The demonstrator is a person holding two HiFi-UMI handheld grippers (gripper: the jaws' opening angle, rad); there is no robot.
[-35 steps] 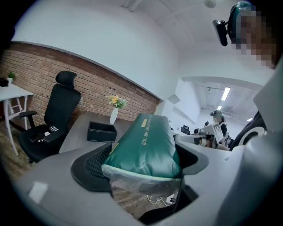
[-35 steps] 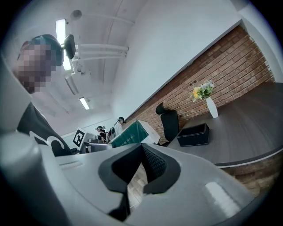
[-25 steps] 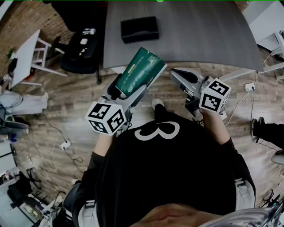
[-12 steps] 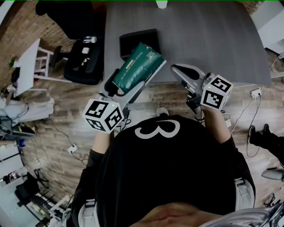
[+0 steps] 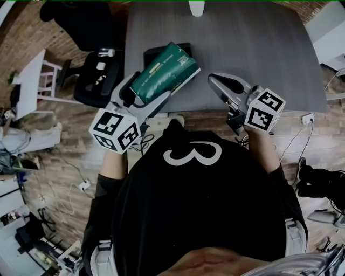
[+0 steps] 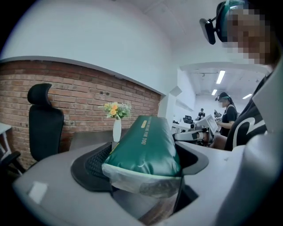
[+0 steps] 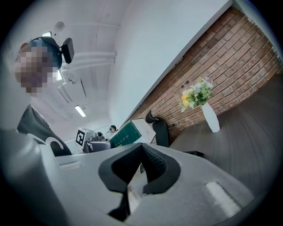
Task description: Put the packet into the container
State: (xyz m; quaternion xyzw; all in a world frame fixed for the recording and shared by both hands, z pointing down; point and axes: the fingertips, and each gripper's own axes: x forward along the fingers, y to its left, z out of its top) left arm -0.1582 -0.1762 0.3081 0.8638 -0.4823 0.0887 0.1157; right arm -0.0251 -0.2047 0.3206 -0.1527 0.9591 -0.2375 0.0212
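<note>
Closest to the camera is the person's black shirt, with both forearms reaching forward from it toward the desk [image 5: 253,48].

The left tool [image 5: 141,96] is held out front-left and angled toward the desk's near edge. Its jaws are clamped on the lower end of the green packet [image 5: 164,73]. In the left gripper view the packet [image 6: 146,145] is wedged between the two pads, clear sealed end nearest the camera, with the rest pointing away and up.

So the packet is off the desk, up in the air. From the head view its far end overlaps the black container [image 5: 153,54] sitting on the desk near the left corner. Can't really tell how high above it is.

The right tool [image 5: 218,82] is out front-right, well apart from the packet, nose over the desk edge. Its jaws are pressed together at the tips with nothing in them [image 7: 141,148].

Further back, a white vase [image 5: 197,6] with flowers stands at the desk's far edge, and a black office chair [image 5: 99,75] sits left of the desk.
</note>
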